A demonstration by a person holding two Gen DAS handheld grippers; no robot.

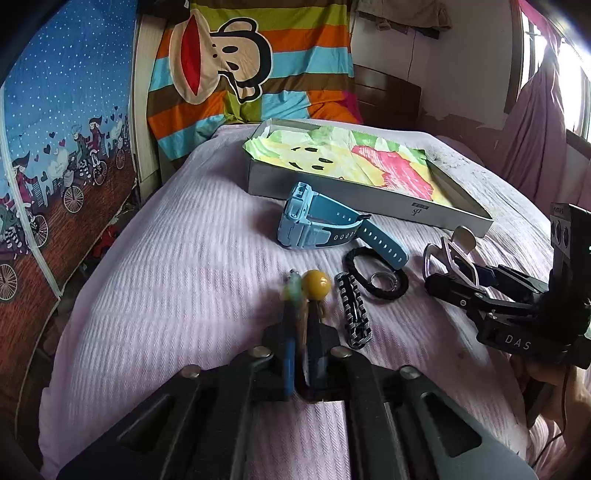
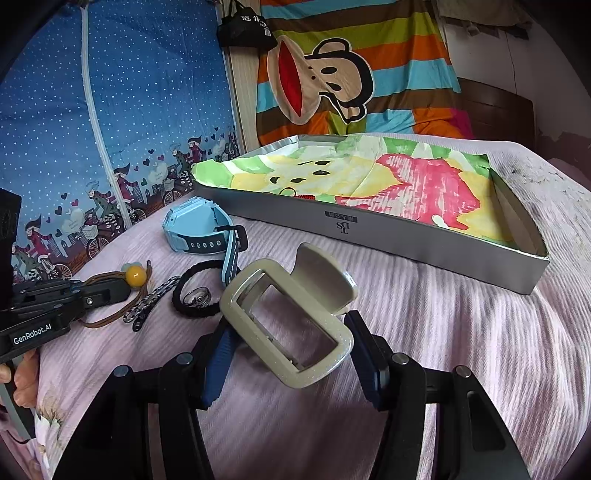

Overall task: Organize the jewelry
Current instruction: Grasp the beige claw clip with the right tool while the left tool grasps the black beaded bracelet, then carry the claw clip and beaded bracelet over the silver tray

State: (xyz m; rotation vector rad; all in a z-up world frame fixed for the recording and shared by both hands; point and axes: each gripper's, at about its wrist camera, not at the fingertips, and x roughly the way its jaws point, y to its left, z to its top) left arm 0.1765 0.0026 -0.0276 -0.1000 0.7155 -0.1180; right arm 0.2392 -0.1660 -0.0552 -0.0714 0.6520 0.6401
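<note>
Left wrist view: a pale pink ribbed bedspread (image 1: 166, 258) under a striped monkey sheet (image 1: 255, 70). The grey box (image 1: 332, 192) holds coloured paper (image 1: 369, 158). Left gripper (image 1: 301, 295) pinches a yellow-bead cord (image 1: 316, 283); right gripper (image 2: 288, 343) clasps a beige hair claw (image 2: 291, 317) near the box.

Left gripper (image 2: 110, 291) housing: "GenRobot.AI", white on black.
Right gripper (image 1: 448, 264) housing: "DAS", pale letters.
Grey box (image 2: 369, 225) front wall: upside-down "DS" logo, smaller print unreadable.
Hanging black bag (image 2: 245, 27): white characters, illegible.
</note>
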